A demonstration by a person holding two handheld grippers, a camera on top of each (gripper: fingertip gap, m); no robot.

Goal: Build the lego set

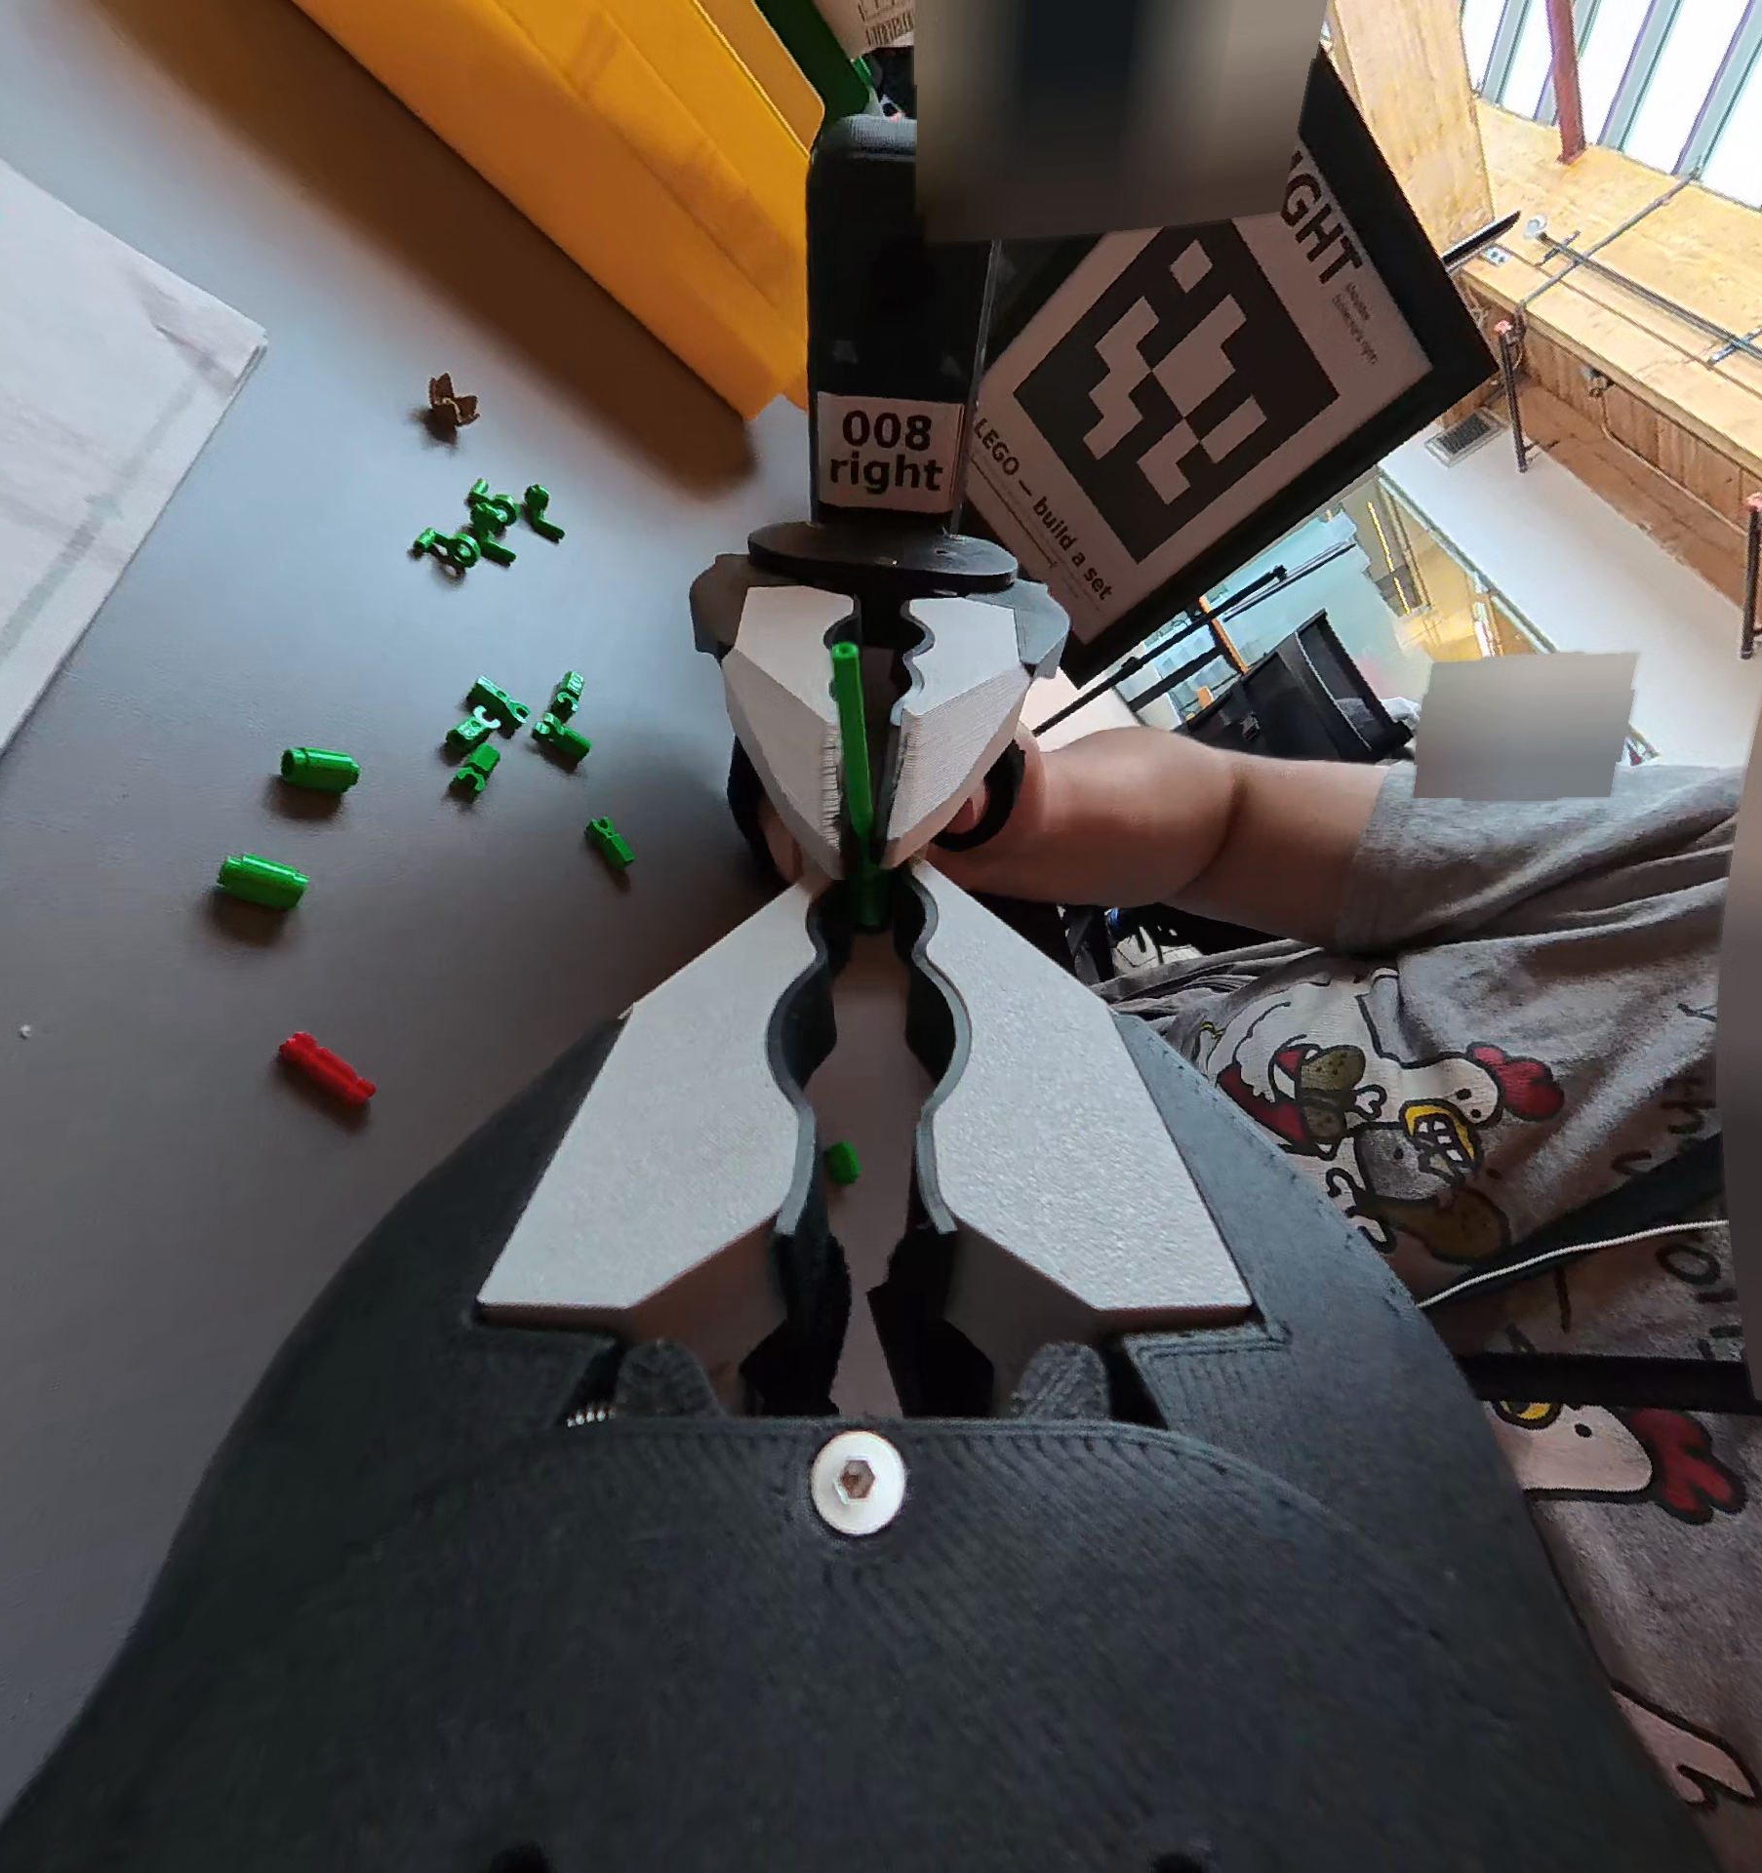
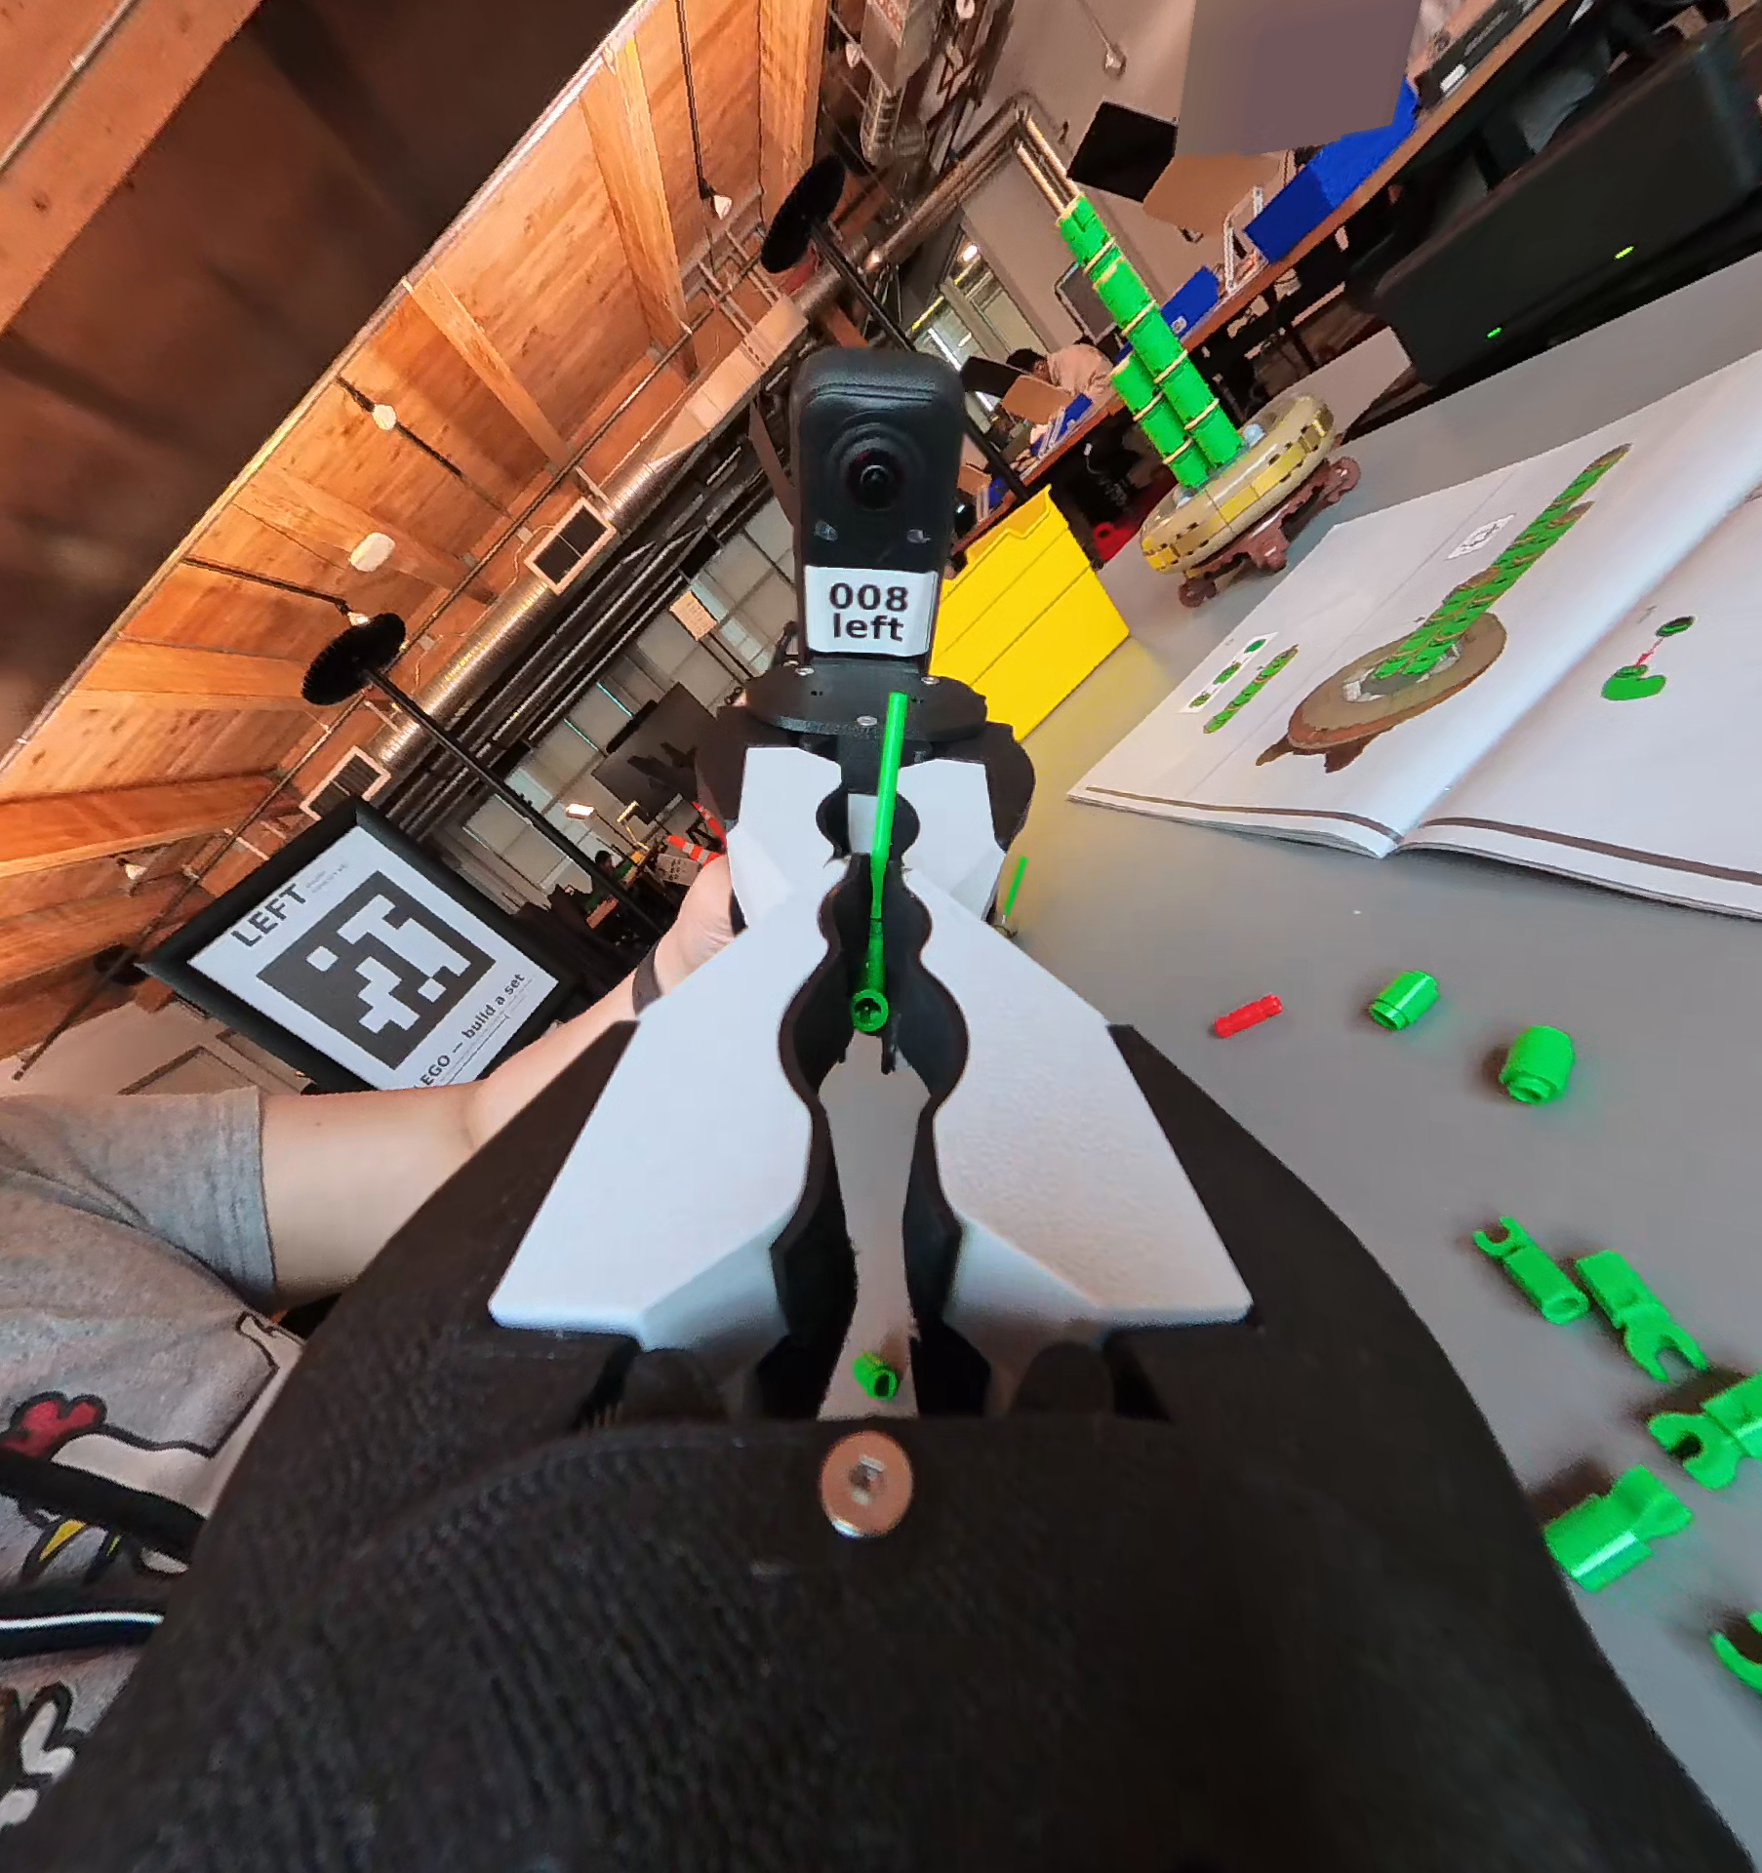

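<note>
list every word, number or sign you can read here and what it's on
I don't copy out writing; these things bear it:
White sticker on the right gripper: legible.
Framed marker card behind the right gripper: legible.
White sticker on the left gripper: legible.
Framed marker card behind the left gripper: legible.
Open booklet: print too small.
Grey shirt: lettering partly hidden.

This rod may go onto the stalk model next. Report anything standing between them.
Nothing visible blocks the way. The green rod is clamped aloft in both sets of jaws. The grey table toward the stalk model looks bare, apart from one small green stick. The open booklet lies off to the side.
</note>
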